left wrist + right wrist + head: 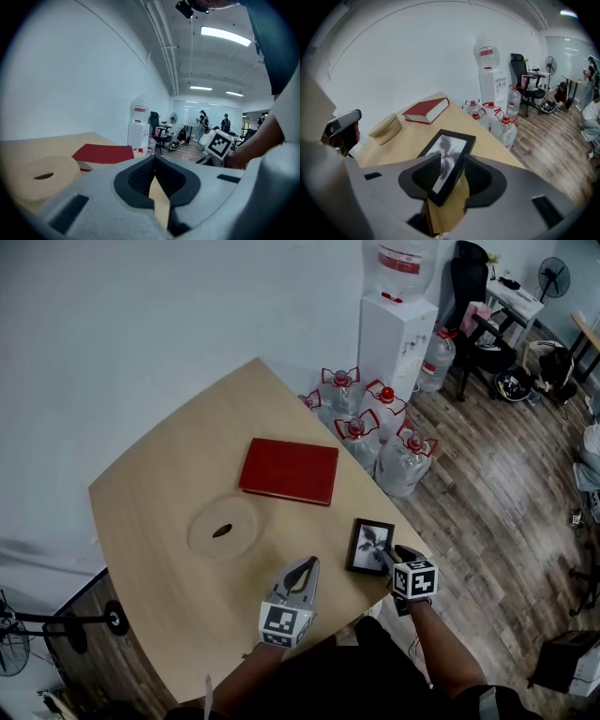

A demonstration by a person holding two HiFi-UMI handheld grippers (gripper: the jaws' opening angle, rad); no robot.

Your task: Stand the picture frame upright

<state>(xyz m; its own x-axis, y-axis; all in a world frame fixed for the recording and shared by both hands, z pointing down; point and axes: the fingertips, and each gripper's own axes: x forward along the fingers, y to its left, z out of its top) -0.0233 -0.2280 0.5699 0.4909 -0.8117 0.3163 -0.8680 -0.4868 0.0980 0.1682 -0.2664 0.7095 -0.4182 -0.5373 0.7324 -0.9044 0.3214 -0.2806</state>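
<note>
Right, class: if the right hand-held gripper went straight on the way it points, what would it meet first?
The picture frame, lying flat on the table. Its near end already sits between the right hand-held gripper's open jaws, so contact looks almost immediate.

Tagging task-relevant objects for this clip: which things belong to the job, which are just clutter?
Job:
- picture frame, lying flat on the table
- right gripper, jaws open, frame's near end between them

Lying about:
- red book
- round wooden disc
- water bottles
- water dispenser
- left gripper, shut, empty
</note>
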